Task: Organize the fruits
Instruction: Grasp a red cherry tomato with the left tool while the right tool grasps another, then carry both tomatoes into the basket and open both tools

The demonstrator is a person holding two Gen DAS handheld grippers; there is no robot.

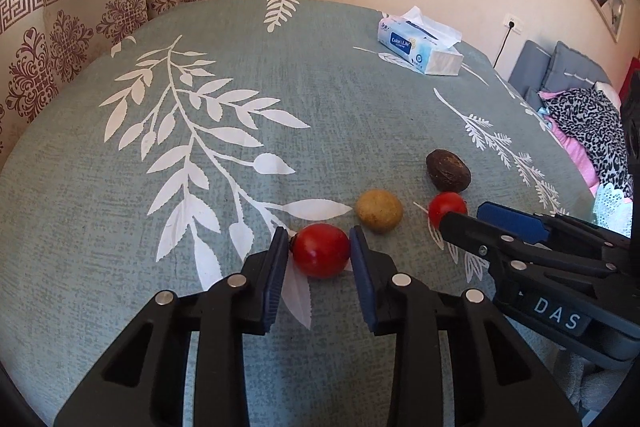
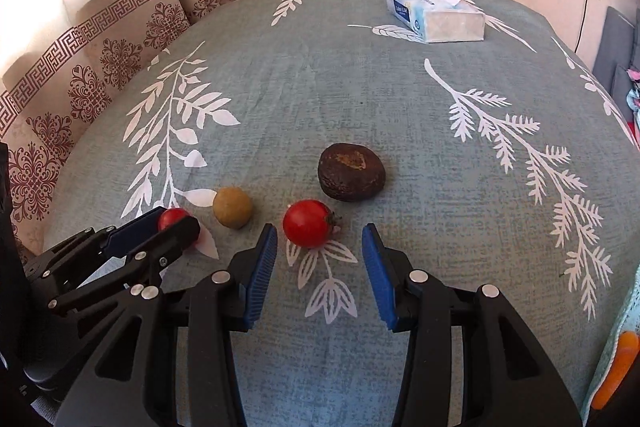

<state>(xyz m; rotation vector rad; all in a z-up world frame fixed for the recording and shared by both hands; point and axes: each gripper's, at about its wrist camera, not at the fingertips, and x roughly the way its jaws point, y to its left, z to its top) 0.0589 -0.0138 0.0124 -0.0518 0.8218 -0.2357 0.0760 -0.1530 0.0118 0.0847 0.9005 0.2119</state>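
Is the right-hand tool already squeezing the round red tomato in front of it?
No: the right tool stands open, and the round red tomato lies on the teal cloth just ahead of its blue pads.

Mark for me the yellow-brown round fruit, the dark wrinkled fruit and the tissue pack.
yellow-brown round fruit (image 2: 232, 207), right wrist view, centre of its skin.
dark wrinkled fruit (image 2: 351, 174), right wrist view, middle of its front face.
tissue pack (image 1: 416, 45), left wrist view, its printed top.

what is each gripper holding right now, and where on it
Left gripper pinches a round red tomato by its two sides. Right gripper is open, holding nothing.
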